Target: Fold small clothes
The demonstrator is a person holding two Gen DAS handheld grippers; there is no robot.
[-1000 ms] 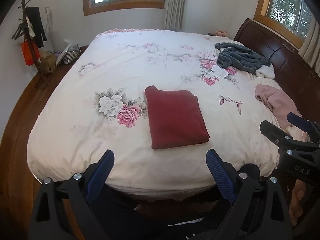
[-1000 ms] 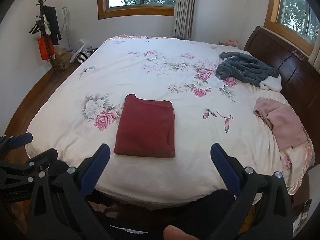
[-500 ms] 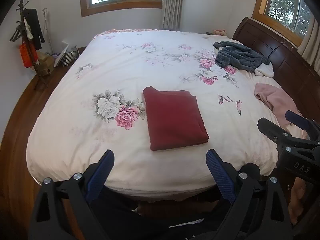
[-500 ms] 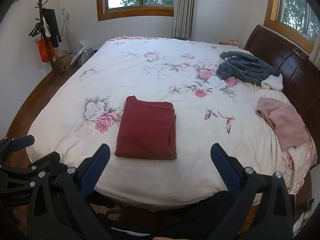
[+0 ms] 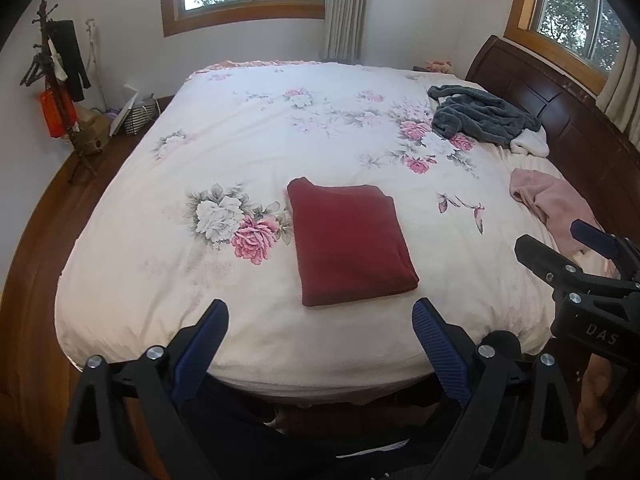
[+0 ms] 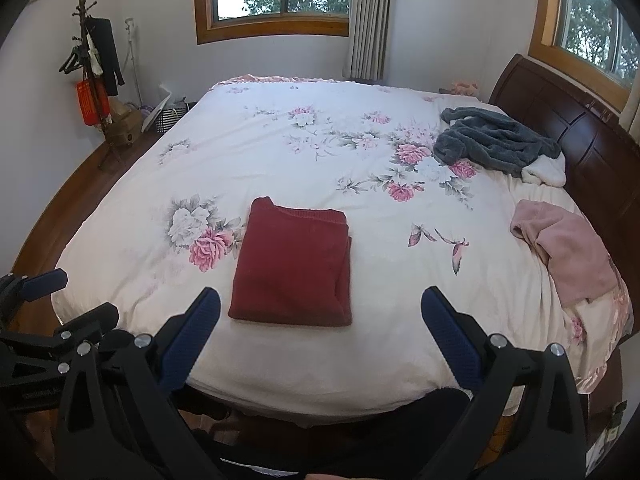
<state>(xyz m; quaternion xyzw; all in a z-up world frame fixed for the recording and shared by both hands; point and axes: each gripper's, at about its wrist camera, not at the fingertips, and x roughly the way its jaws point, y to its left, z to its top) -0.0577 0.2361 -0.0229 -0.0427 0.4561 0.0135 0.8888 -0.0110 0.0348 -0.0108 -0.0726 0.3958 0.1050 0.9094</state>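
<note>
The left tool [image 5: 320,320] is spread wide, its two blue ribbed fingers [image 5: 202,344] standing far apart with nothing between them. It grips nothing and touches nothing; it hangs just off the near edge of the bed, over the dark gap below the mattress. The right tool [image 6: 320,308] is likewise spread wide and empty, its blue ribbed fingers [image 6: 450,336] held clear of the bedding at the same near edge. Each tool shows at the margin of the other's view: the right one at the right edge of the left wrist view, the left one at the lower left of the right wrist view.

The dark red knit garment [image 5: 350,240], folded into a neat rectangle, lies flat on the white quilt with pink and grey flower print [image 5: 280,128], near the front edge of the bed and just beyond both tools. Neither tool touches it. Its left edge lies just beside a printed pink and white flower.

Well apart from it, a crumpled grey fleece garment [image 6: 494,142] lies toward the dark wooden headboard [image 6: 580,140], with a white lining showing at its near end. A rumpled pale pink garment [image 6: 568,248] lies at the right edge of the bed, unfolded. A coat stand with hanging dark clothes [image 5: 56,80] stands by the left wall.
</note>
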